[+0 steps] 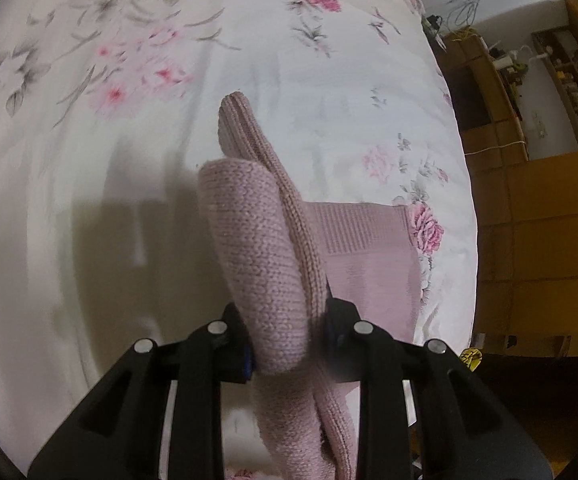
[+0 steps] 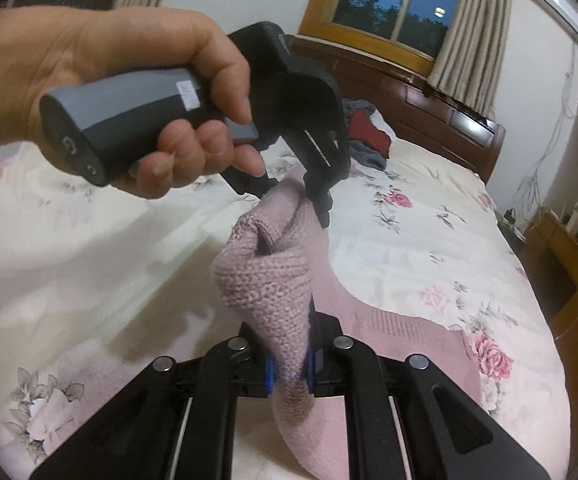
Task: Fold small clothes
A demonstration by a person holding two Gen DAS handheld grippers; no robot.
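Both grippers clamped on pink knit sweater (image 1: 273,264): left gripper (image 1: 289,344) and right gripper (image 2: 291,364) each pinched bunched edge between fingers, rest trailing below on floral bedspread (image 2: 429,240). Best: keep tension even, lay edge flat.

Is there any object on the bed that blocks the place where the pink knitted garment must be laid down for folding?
Nothing visible blocks it. Both claws, left and right, already grip the pink knitted garment. The floral bedsheet around it is bare; the pile of clothes lies far off near the headboard.
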